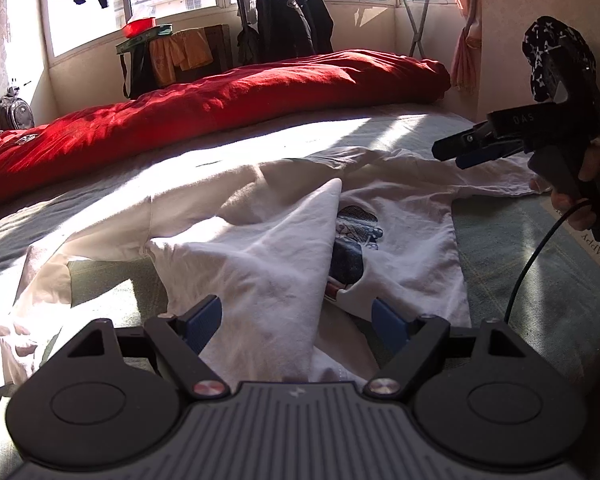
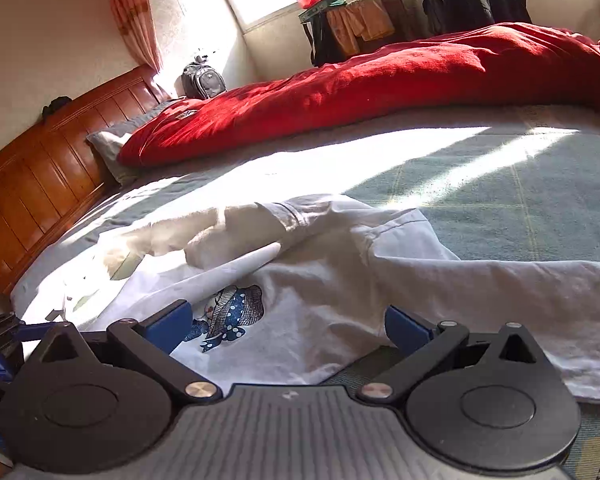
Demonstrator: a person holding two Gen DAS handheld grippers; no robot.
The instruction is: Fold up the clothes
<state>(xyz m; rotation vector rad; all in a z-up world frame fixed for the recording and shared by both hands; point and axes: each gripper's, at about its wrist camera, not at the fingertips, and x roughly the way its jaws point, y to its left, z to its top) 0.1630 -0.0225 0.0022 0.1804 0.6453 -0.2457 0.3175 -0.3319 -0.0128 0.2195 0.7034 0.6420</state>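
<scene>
A white long-sleeved shirt (image 1: 404, 248) with a blue cartoon print (image 1: 352, 236) lies spread on the bed, one corner folded over into a peak (image 1: 300, 232). My left gripper (image 1: 298, 320) is open just above the shirt's near hem, holding nothing. My right gripper (image 2: 288, 328) is open over the shirt (image 2: 340, 312) beside the print (image 2: 232, 312), empty. In the left wrist view the right gripper (image 1: 452, 152) hovers above the shirt's right sleeve (image 1: 480, 176). The left gripper's tip shows at the left edge of the right wrist view (image 2: 4, 340).
A red duvet (image 1: 220, 112) lies rolled along the far side of the green-grey bedsheet (image 1: 540, 280). A wooden headboard (image 2: 40, 168) stands at the left. A clothes rack with dark jackets (image 1: 288, 20), a small table and a backpack (image 1: 14, 112) stand by the windows.
</scene>
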